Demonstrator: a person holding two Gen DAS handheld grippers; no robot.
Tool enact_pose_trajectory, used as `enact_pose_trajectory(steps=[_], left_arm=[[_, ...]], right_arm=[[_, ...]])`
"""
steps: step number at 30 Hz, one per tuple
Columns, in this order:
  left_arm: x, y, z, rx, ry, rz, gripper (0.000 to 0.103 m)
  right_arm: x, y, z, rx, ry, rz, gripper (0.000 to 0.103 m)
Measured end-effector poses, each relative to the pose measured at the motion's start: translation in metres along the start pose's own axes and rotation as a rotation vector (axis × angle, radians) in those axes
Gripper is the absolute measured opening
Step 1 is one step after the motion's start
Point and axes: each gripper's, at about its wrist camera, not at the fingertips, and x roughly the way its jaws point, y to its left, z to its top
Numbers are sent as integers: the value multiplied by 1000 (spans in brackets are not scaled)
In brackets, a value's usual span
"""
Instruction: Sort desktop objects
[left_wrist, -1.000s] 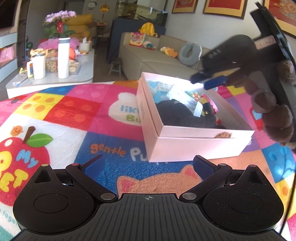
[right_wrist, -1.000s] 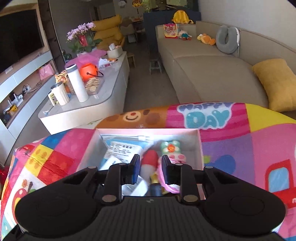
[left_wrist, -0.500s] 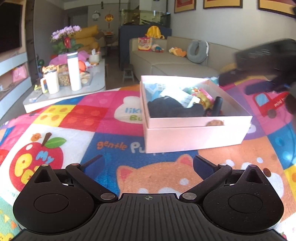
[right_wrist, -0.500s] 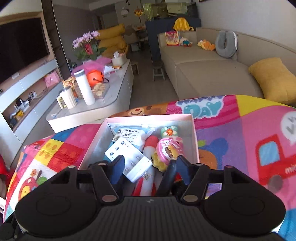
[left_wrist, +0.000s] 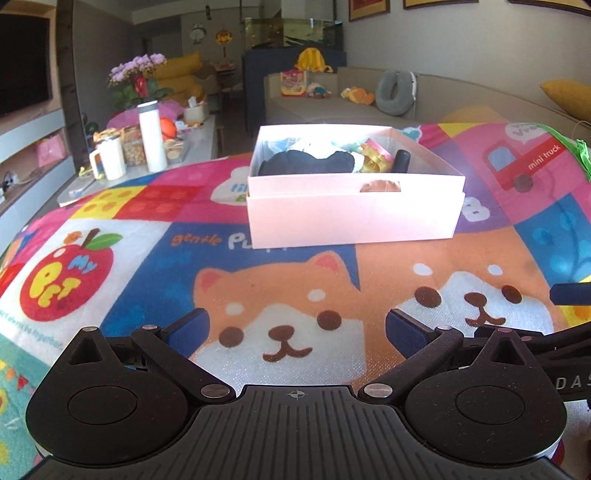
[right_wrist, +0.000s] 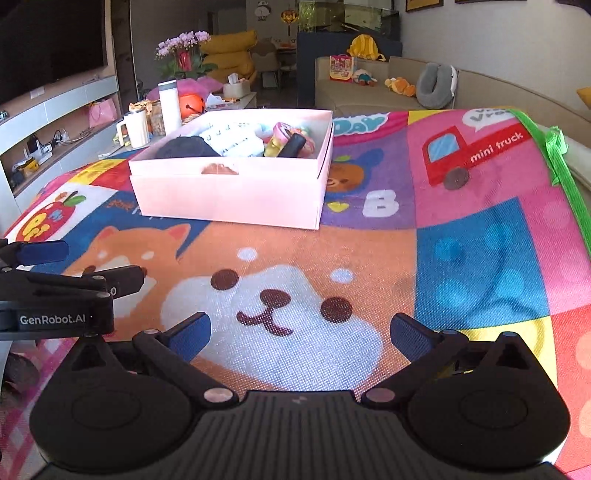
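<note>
Cartoon play mat (right_wrist: 480, 258) covers the worktop: dog faces at the near edge, apple print at the left edge, red "mini truck" near the far right corner, green trim (right_wrist: 554, 147) along the right edge. Past the far edge: beige sofa (right_wrist: 388, 92) with grey neck pillow (right_wrist: 434, 86) and soft toys, low white table (left_wrist: 147, 173) carrying white bottle (left_wrist: 151, 136), mug (left_wrist: 107, 158), tissue box (right_wrist: 236, 88), orchids (right_wrist: 183, 40). TV (right_wrist: 48, 44) on left wall.

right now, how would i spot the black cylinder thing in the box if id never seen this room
Find the pale pink box on the colourful play mat. Look at its right end, beside the yellow and pink toys. The black cylinder lies tilted there, the only smooth dark rod; the other dark item is a soft rounded mound at the left.
</note>
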Motion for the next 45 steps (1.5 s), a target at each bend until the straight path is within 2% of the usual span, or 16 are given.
enact_pose_trajectory(steps=[2, 5, 9, 14, 45], left_arm=[[5, 1, -1, -21, 8, 12, 103], [16, 3, -2, -39, 27, 30, 103], [21, 4, -1, -50, 45, 46, 103], [21, 4, -2, -50, 44, 46, 103], [21, 4, -2, -51, 44, 46, 103]], right_arm=[[11, -1, 2, -1, 29, -20, 103], [18, 0, 5, -27, 14, -52, 103], [28, -7, 9, 1, -11, -6, 103], [31, -7, 8, -4, -48, -10, 103], [30, -7, 8, -5, -47, -10, 103]])
